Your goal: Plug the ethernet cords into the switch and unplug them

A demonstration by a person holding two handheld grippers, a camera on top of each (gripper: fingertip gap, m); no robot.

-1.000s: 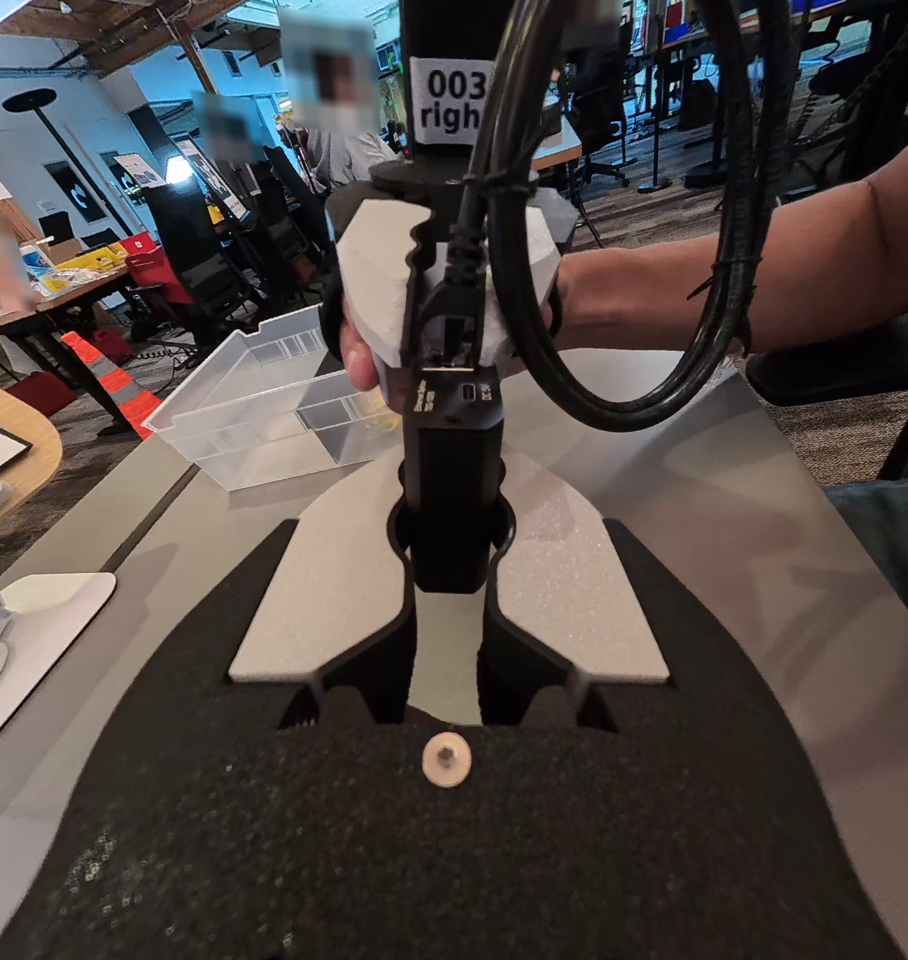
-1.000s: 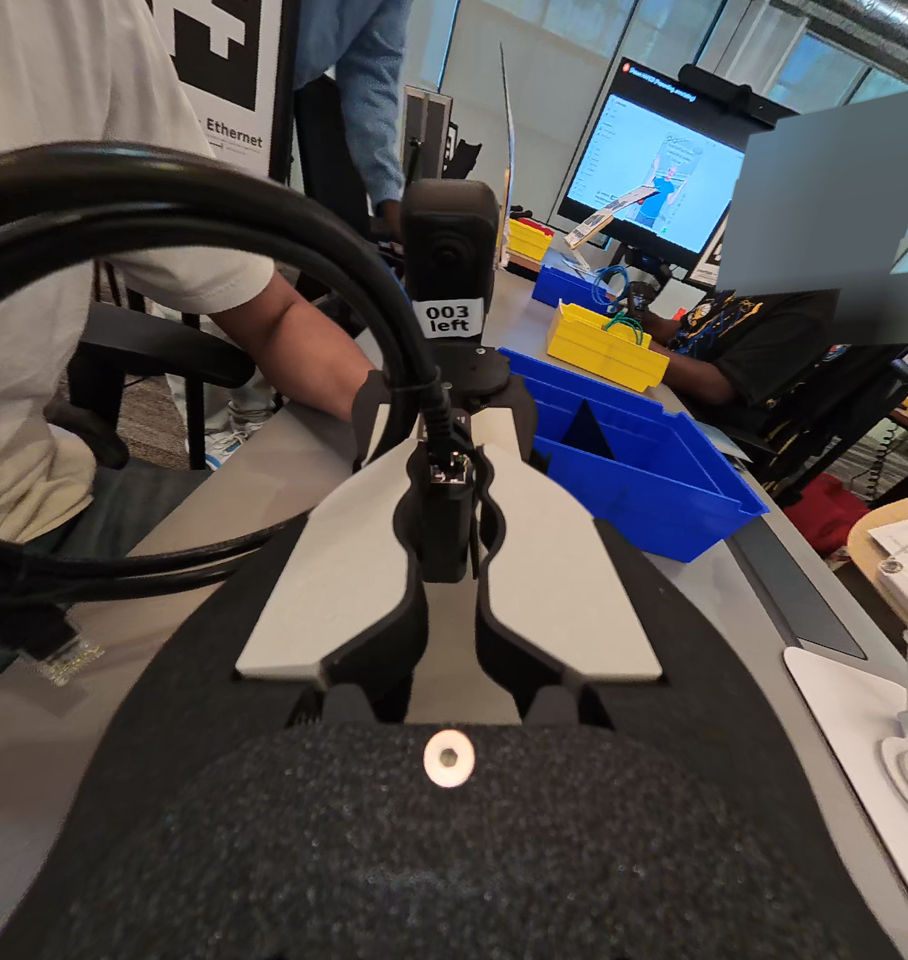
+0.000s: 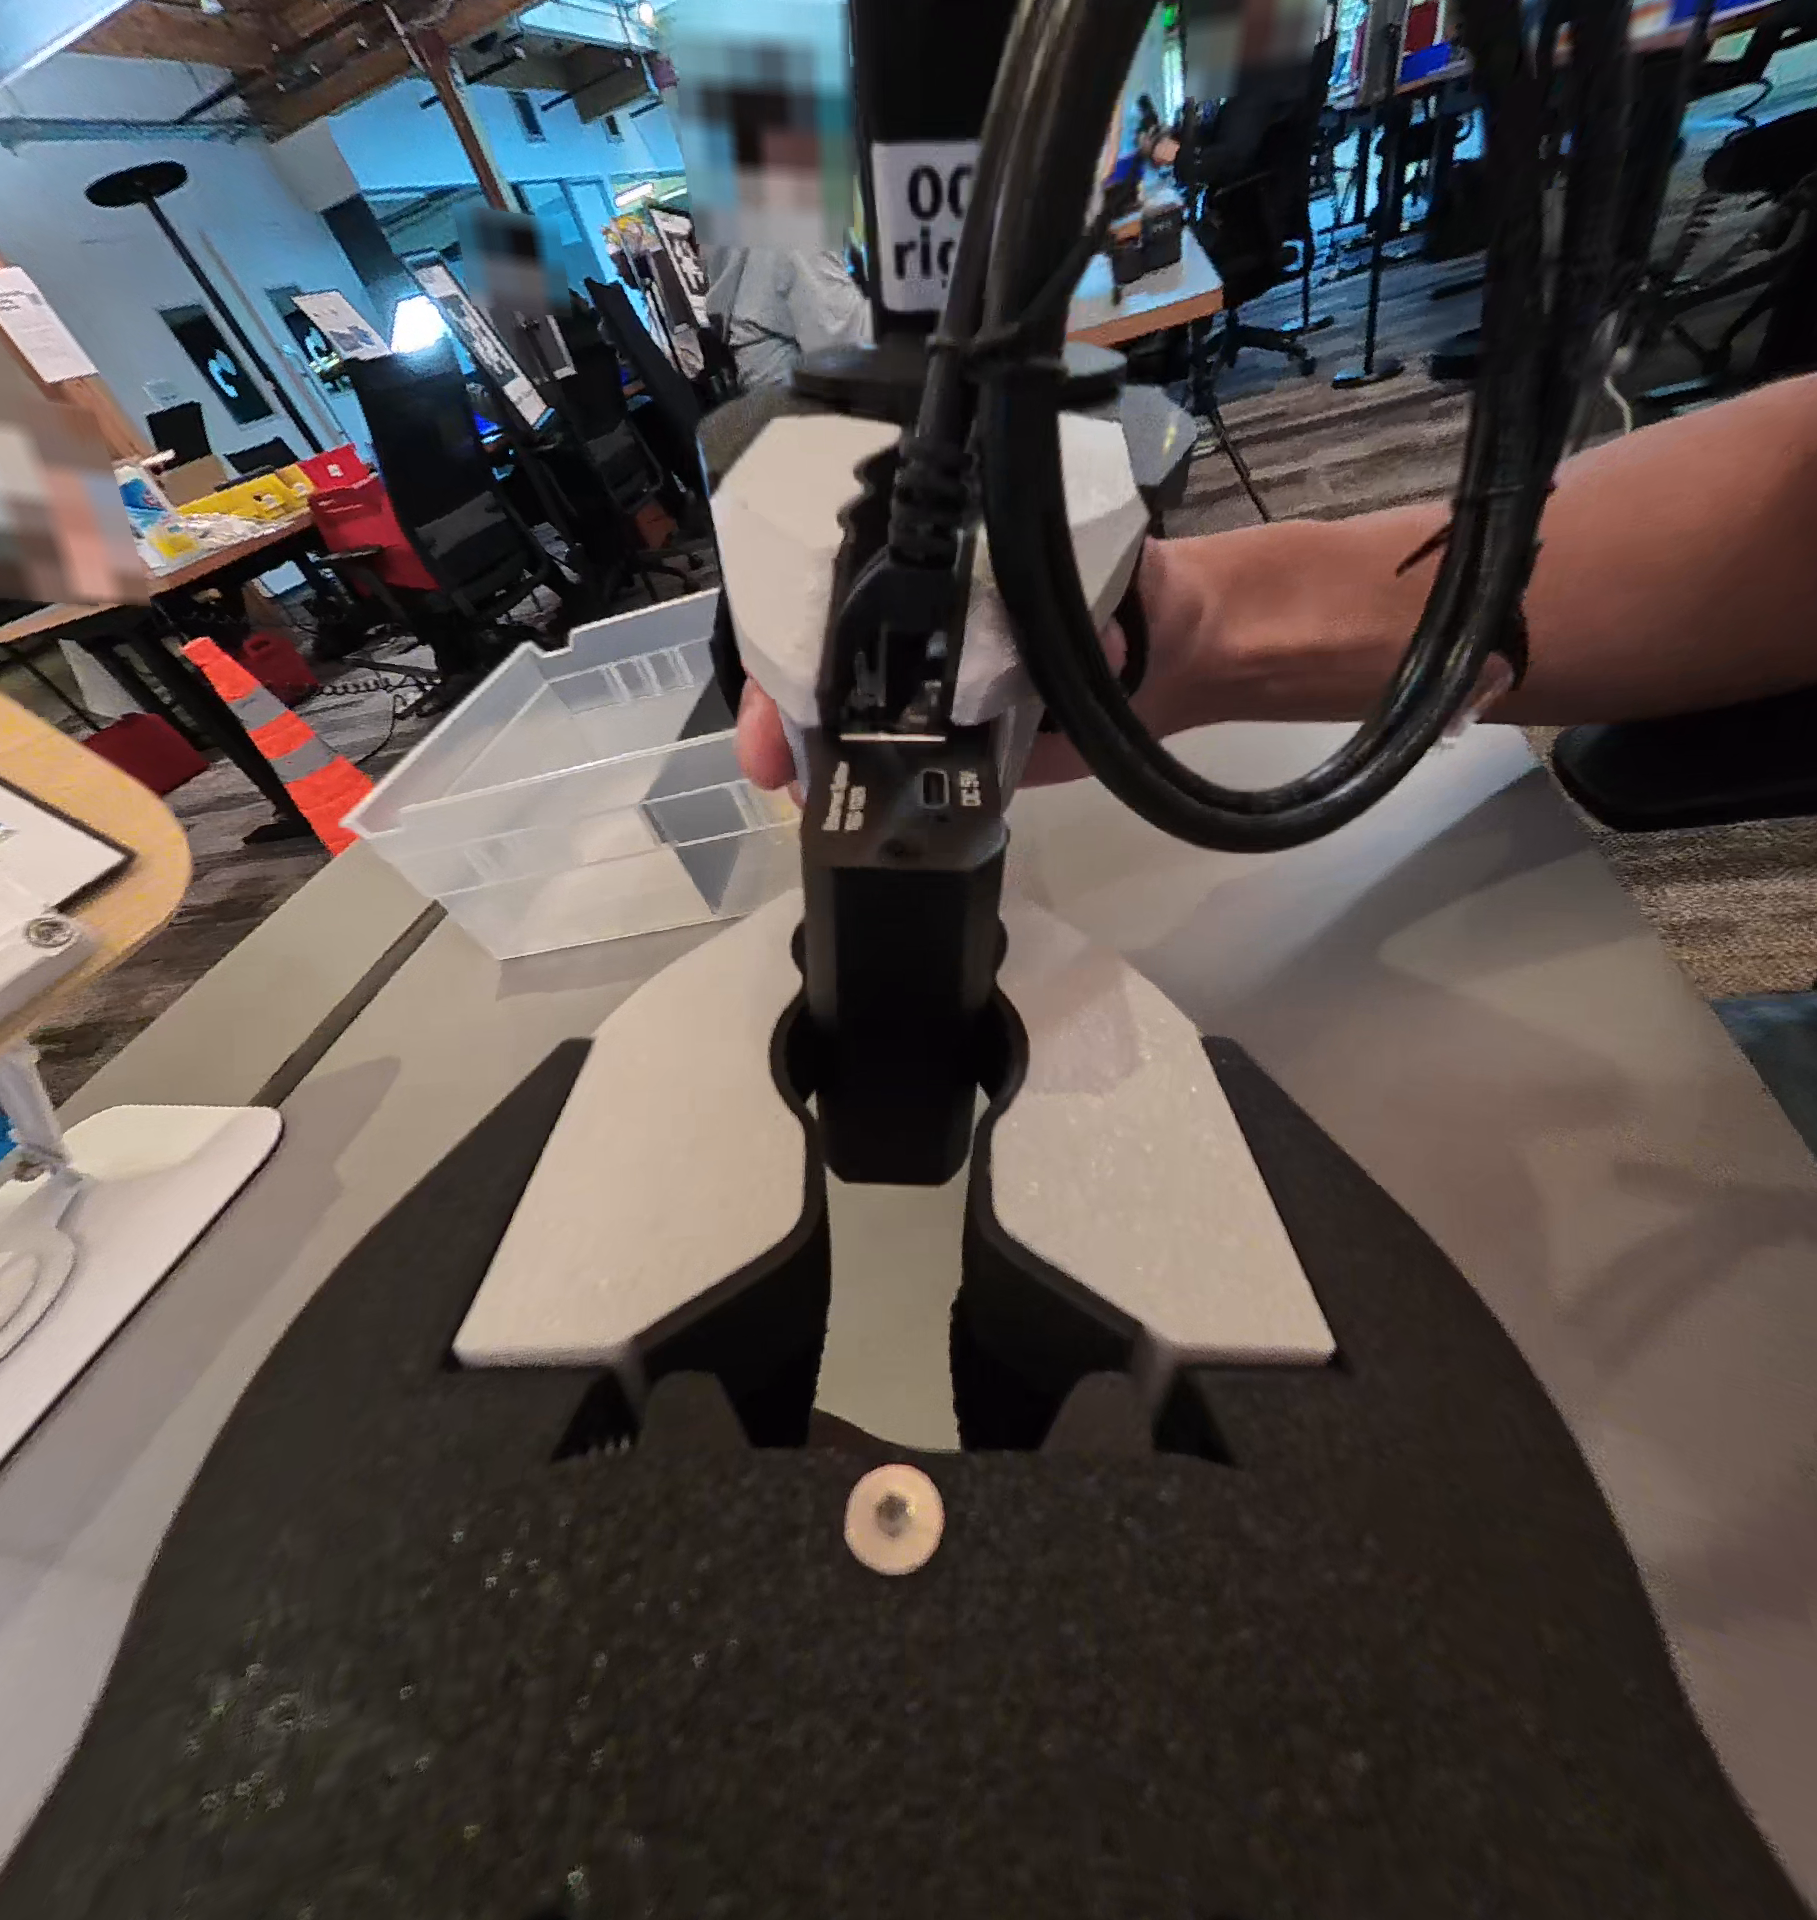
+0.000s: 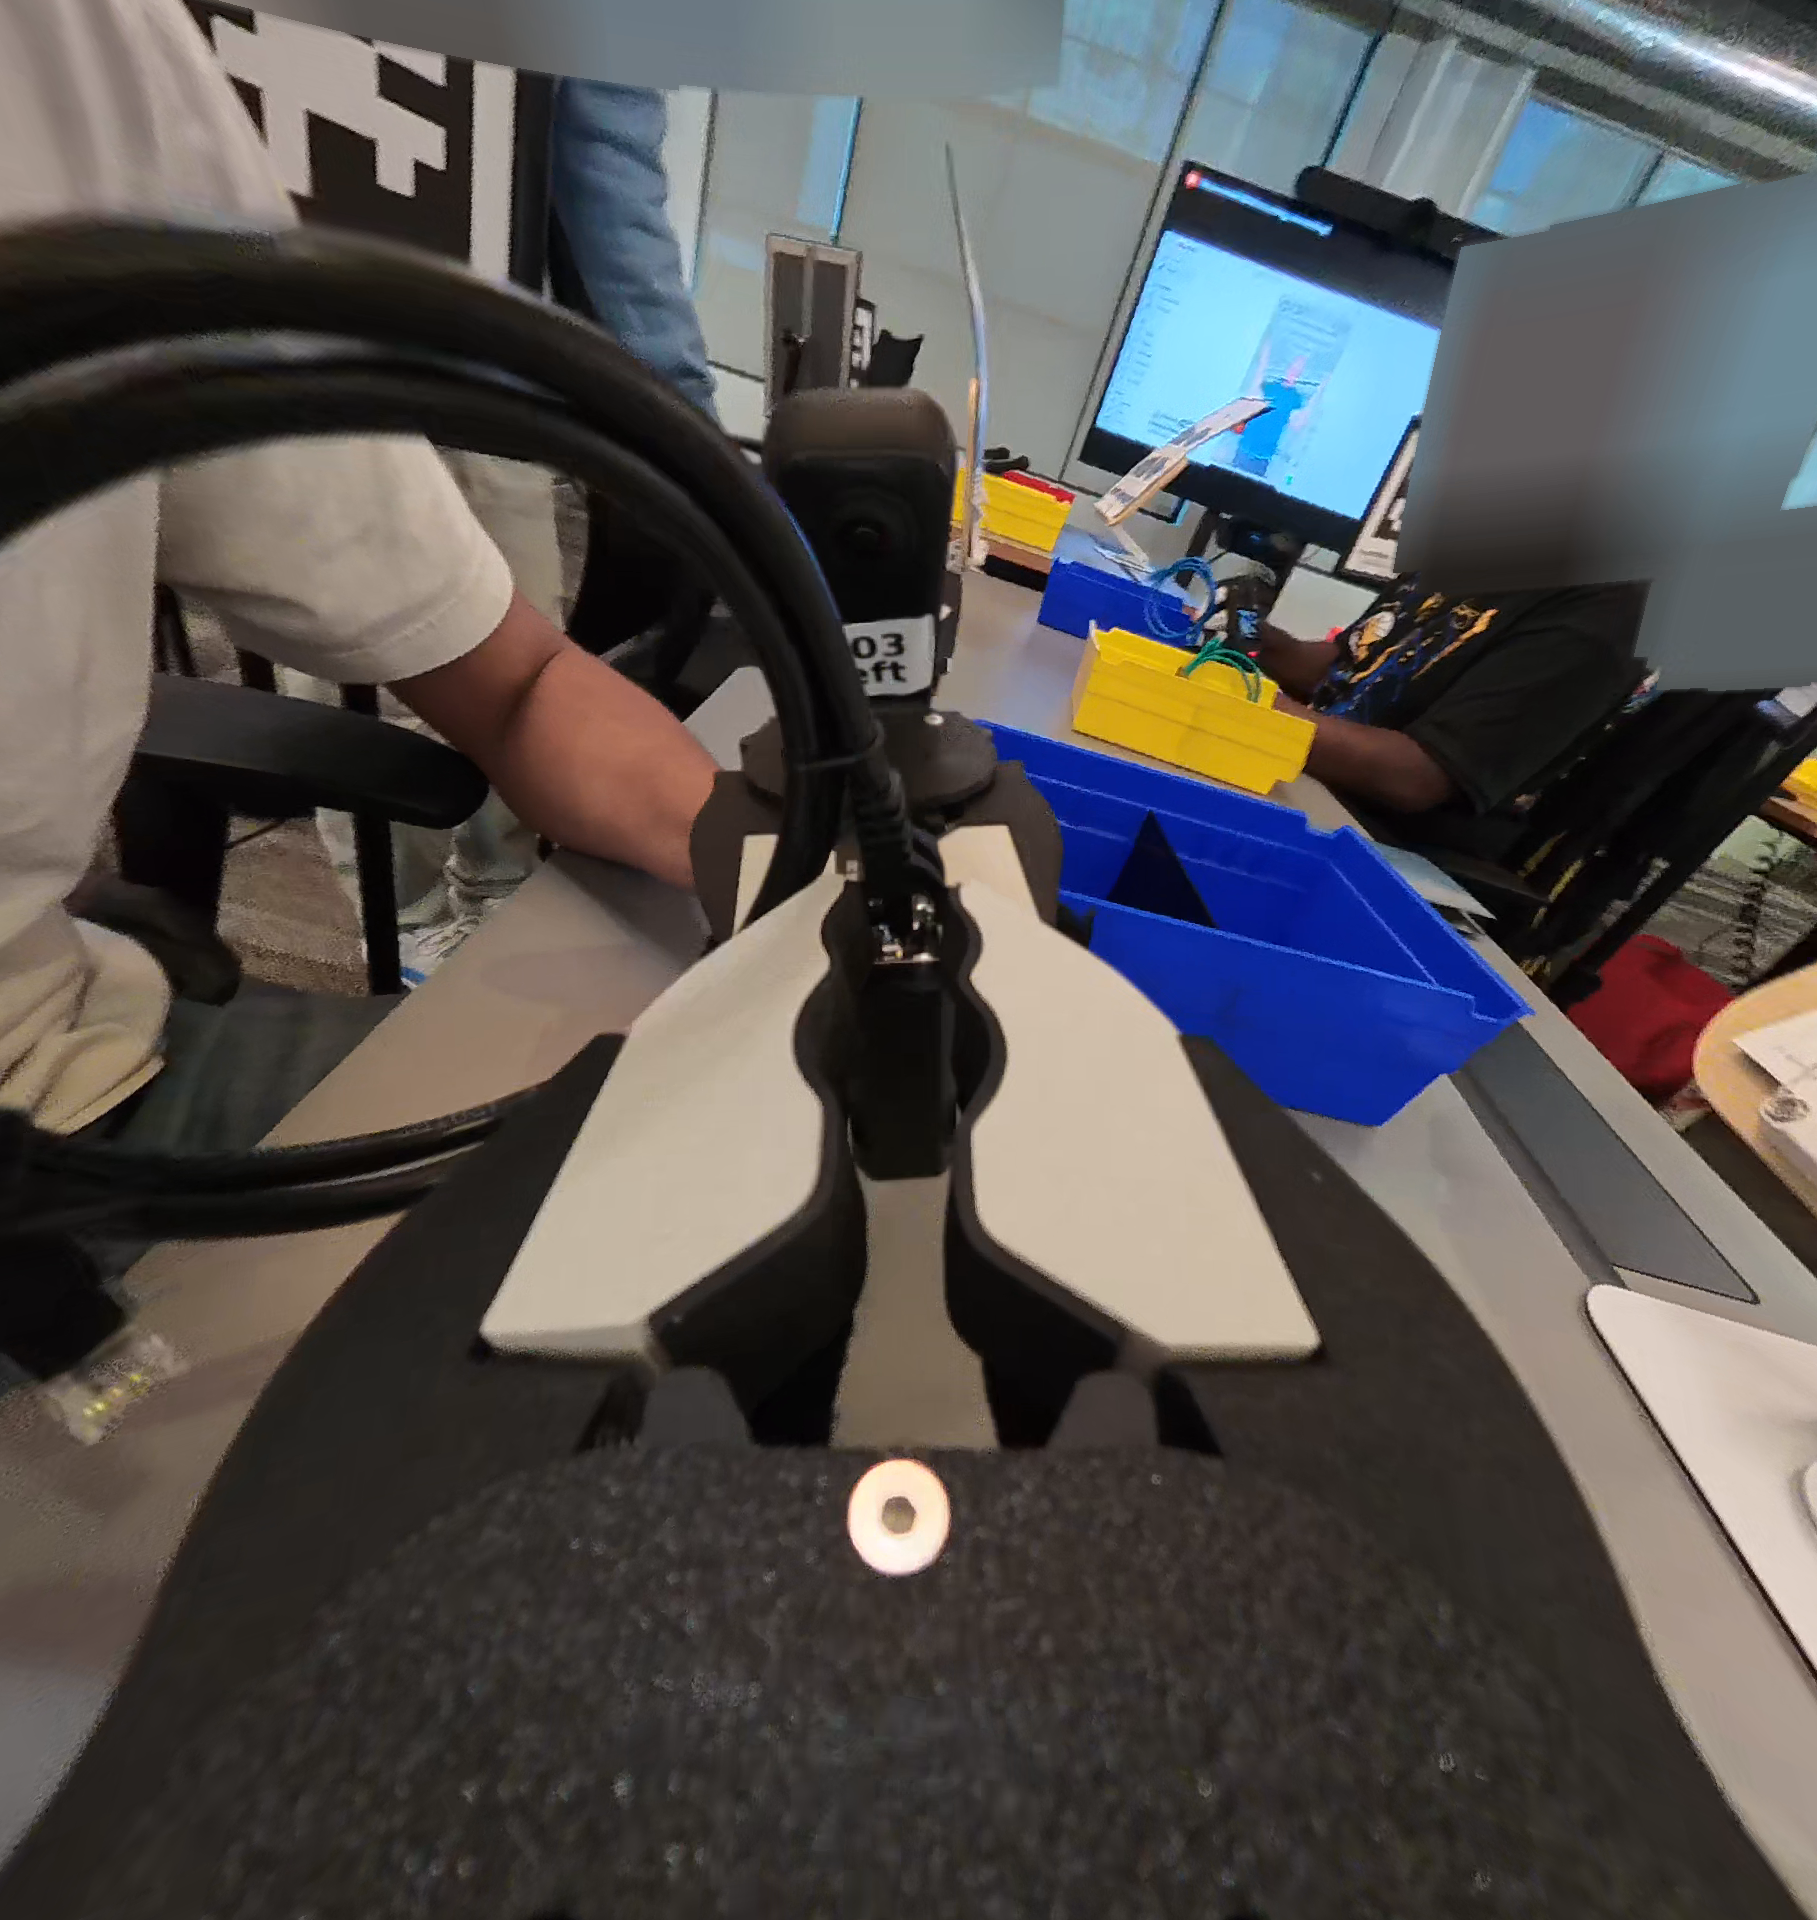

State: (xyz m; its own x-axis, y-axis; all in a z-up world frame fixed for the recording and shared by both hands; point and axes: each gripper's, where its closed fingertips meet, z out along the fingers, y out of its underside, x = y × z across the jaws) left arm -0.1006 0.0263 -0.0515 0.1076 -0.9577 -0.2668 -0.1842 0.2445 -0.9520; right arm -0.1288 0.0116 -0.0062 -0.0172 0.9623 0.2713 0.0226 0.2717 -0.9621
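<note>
Black switch (image 3: pixel 899 914) clamped between the left tool's (image 3: pixel 902 1049) part-open tips, cord plug (image 3: pixel 888 665) pinched in the right tool (image 4: pixel 904 935) just beyond: risks jamming or slipping loose under an off-axis pull.

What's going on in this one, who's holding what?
A person works two handheld grippers over a grey table. The left gripper grips a black switch, held up off the table. The right gripper holds the plug end of a black ethernet cord right at the switch's end. Whether the plug is fully seated cannot be told. A clear bin and a blue bin sit nearby.
</note>
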